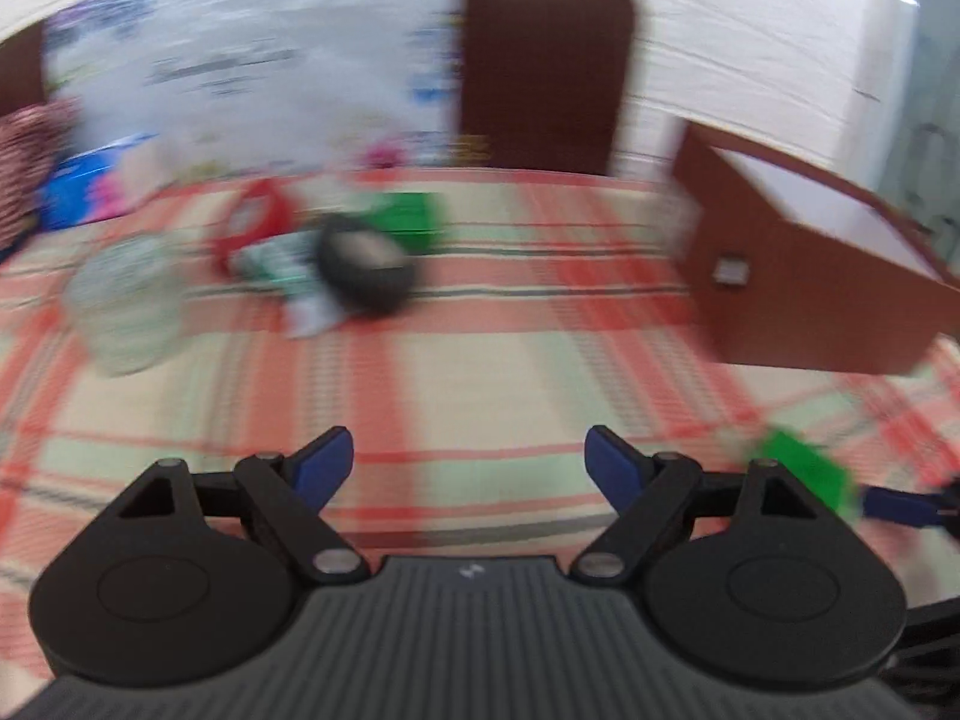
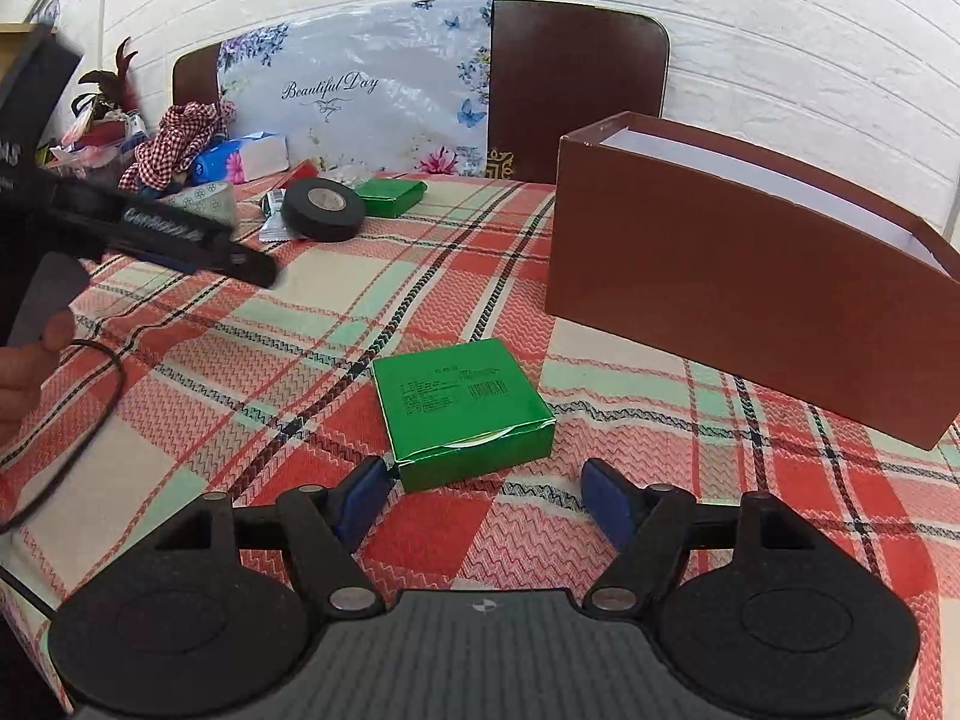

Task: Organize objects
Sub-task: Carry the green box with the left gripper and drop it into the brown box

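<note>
Right gripper (image 2: 483,495) wide open, empty, straddling flat green cardboard box (image 2: 459,405) at frame centre: probably light, crushable, pinch side edges.

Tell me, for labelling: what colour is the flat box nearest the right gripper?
Green flat box, clearest in the right wrist view.

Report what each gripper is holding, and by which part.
Nothing is held. The left gripper is open over bare cloth; the right gripper is open just short of the green box.
</note>
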`<state>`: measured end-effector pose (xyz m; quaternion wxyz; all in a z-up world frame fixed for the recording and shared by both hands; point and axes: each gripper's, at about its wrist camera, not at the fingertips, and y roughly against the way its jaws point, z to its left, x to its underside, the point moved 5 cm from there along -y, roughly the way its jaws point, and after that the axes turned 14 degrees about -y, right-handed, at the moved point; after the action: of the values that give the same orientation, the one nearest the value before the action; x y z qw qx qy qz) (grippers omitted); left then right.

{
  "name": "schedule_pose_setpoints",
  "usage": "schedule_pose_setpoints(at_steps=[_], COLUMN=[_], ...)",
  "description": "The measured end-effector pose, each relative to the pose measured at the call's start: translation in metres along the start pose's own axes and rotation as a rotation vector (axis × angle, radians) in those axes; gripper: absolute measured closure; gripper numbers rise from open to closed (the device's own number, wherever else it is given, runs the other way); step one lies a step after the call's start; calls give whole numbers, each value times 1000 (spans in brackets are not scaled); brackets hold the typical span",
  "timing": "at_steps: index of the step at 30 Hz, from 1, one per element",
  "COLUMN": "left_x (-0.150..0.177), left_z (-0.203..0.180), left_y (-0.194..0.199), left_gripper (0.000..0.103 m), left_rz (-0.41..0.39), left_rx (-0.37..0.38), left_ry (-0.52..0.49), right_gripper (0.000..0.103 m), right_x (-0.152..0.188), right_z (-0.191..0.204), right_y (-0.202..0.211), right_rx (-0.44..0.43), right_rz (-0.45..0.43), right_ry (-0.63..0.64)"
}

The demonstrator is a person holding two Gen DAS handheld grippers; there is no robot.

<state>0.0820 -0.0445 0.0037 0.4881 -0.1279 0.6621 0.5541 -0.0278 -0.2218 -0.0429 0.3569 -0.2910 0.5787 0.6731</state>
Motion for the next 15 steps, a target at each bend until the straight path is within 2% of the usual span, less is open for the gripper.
schedule_pose_setpoints(at_steps=[3, 6, 10, 11, 13, 14, 15], left_x=[-15, -19, -12, -9, -3, -3, -3], left_z=[-41, -66, -88, -92, -97, -97, -99], left_y=[-2, -10, -23, -25, -30, -33, -32], left_gripper=[18, 18, 20, 30, 38, 43, 43], left_rz=[-7, 24, 83, 96, 115, 112, 111], left_rx=[121, 229, 297, 306, 356, 377, 379], left_ry=[-58, -70, -103, -108, -86, -71, -73], right_gripper=[31, 31, 30, 29, 29, 34, 39], right_x=[1, 1, -3, -4, -7, -8, -9], right_z=[0, 0, 1, 2, 2, 2, 2], right_y=[3, 2, -4, -6, -10, -12, -13], right_rx=[-7, -21, -36, -37, -39, -43, -49], right_rz=[-10, -13, -2, 1, 6, 8, 7], right_ry=[0, -2, 4, 1, -6, -8, -7])
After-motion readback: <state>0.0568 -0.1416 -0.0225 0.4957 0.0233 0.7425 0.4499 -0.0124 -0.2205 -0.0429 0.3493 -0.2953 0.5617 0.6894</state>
